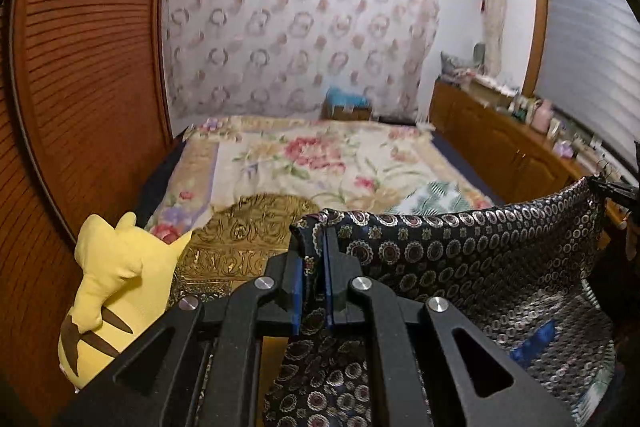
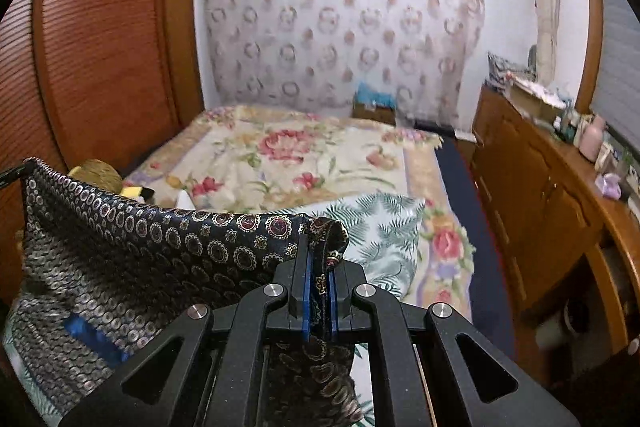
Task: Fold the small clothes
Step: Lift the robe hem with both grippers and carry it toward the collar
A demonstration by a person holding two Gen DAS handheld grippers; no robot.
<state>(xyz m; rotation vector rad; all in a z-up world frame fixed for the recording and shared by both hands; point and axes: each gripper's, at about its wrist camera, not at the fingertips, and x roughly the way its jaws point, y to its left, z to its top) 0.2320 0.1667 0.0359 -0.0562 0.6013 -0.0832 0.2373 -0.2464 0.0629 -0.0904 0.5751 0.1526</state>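
Observation:
A dark navy garment [image 1: 460, 251] printed with small medallions hangs stretched in the air between both grippers, above the near end of the bed. My left gripper [image 1: 314, 255] is shut on its left top corner, cloth pinched between the blue pads. My right gripper [image 2: 320, 259] is shut on the other top corner of the same garment [image 2: 132, 251]. The top edge sags slightly between them. Its paler inner side and a blue label [image 1: 534, 341] show lower down. In the left wrist view, the right gripper's tip [image 1: 612, 187] shows at the far right.
The bed [image 1: 304, 163] has a floral cover. A yellow plush toy [image 1: 108, 287] and a gold patterned cushion [image 1: 244, 231] lie at its left; a leaf-print pillow [image 2: 384, 231] lies at the right. A wooden cabinet [image 2: 536, 195] with small items lines the right wall; a louvred wardrobe [image 1: 88, 75] stands left.

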